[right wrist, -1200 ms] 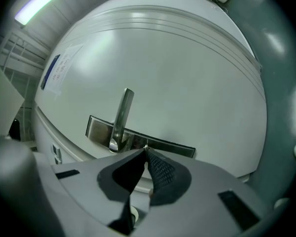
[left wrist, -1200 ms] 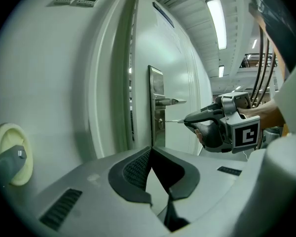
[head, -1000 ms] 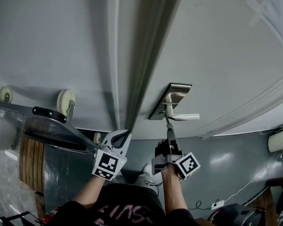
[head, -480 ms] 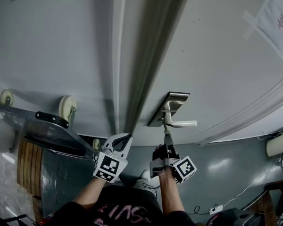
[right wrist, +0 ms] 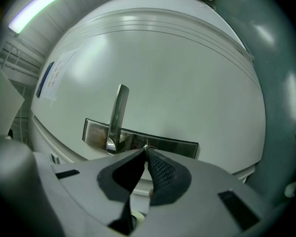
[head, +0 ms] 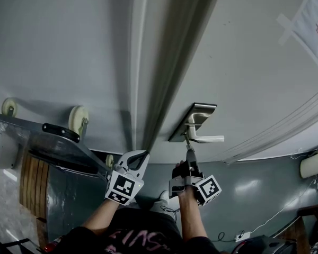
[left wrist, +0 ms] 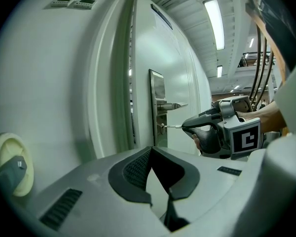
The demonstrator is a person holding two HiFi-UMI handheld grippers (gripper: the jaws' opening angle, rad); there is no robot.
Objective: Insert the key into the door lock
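A steel lock plate (head: 194,119) with a lever handle (head: 208,138) sits on the pale door. My right gripper (head: 189,153) is shut on a thin metal key (head: 186,142) just below the handle. In the left gripper view the key (left wrist: 172,127) runs level from the right gripper (left wrist: 188,128) to the keyhole (left wrist: 162,128), and its tip touches the keyhole. I cannot tell how deep it sits. In the right gripper view the closed tips (right wrist: 146,150) point at the plate (right wrist: 175,145) beside the handle (right wrist: 117,113). My left gripper (head: 142,153) hangs shut and empty, left of the lock.
The door's edge and frame (head: 148,89) run down left of the lock. A trolley with pale wheels (head: 77,119) and a black bar (head: 58,133) stands at the far left. A paper notice (head: 315,20) is taped on the door at the upper right.
The head view has shifted slightly. My right gripper keeps the key at the lock, with hardly any movement. The left gripper has not moved.
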